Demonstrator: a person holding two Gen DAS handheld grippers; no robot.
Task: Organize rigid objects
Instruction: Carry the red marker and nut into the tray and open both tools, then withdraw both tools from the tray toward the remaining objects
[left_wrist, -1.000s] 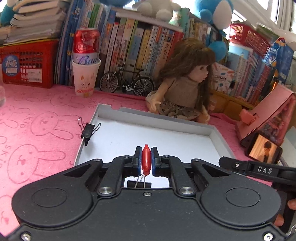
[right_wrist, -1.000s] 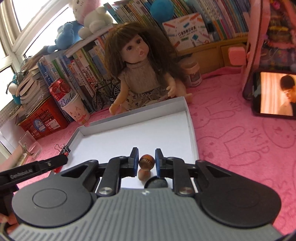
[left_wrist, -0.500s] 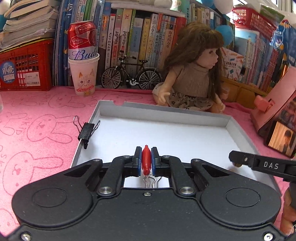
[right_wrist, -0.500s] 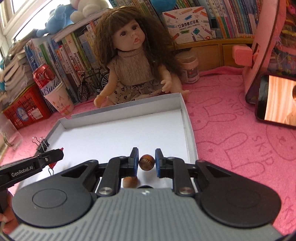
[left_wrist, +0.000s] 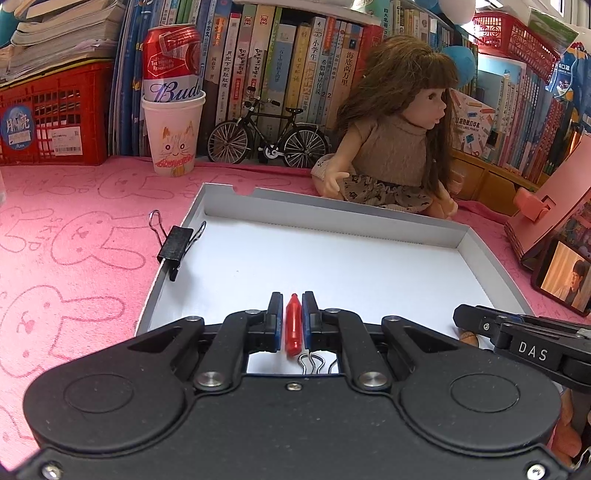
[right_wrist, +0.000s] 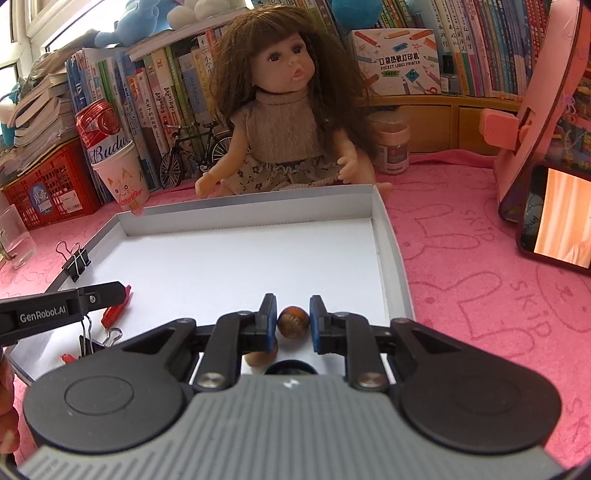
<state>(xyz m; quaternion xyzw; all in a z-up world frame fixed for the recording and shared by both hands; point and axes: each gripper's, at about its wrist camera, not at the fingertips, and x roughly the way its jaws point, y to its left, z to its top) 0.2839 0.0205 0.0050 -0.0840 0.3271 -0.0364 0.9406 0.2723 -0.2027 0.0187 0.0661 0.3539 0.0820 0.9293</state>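
A shallow white tray with grey walls lies on the pink cloth. My left gripper is shut on a small red stick-shaped piece, low over the tray's near left part; it also shows in the right wrist view. The wire handles of a binder clip lie on the tray floor just under it. My right gripper is shut on a round brown nut over the tray's near right part. A second brown nut and a dark round thing lie below it, partly hidden.
A black binder clip is clamped on the tray's left wall. A doll sits behind the tray. A paper cup with a can, a model bicycle, a red crate and books line the back. A phone stands at the right.
Both grippers have come down closer to the tray floor, each keeping its piece. The right gripper has rolled, so the scene now looks level.
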